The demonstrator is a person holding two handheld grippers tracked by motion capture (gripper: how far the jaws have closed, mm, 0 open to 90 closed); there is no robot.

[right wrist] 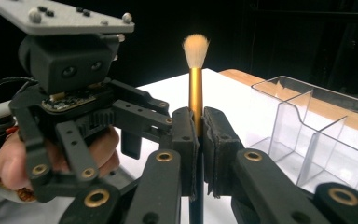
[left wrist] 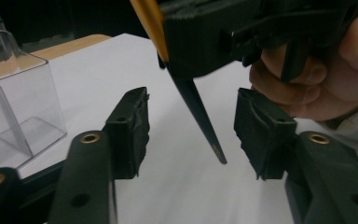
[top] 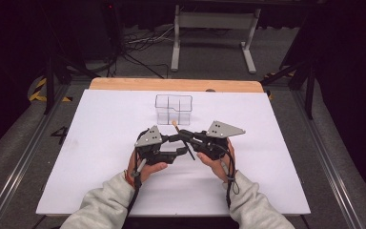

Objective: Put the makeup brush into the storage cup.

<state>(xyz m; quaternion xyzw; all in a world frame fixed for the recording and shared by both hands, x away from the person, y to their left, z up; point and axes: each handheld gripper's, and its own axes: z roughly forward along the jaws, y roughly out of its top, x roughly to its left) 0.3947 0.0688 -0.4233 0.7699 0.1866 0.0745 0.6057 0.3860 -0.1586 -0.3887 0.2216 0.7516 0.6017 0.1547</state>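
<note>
My right gripper (right wrist: 200,154) clamps the brush (right wrist: 196,88); its dark handle hangs untouched between my left gripper's (left wrist: 191,130) parted jaws.

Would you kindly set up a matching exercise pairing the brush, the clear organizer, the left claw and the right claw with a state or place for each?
Things:
1. brush
2. clear organizer
3. left claw
4. right claw

States or places:
A. jaws apart, either side of the dark handle tip
B. stands on the white table surface, compartments bare
C. clamped shut on the handle
D. gold ferrule, pale bristles pointing up in the right gripper view

Pairs: 1-D, 2-B, 3-A, 4-C
</note>
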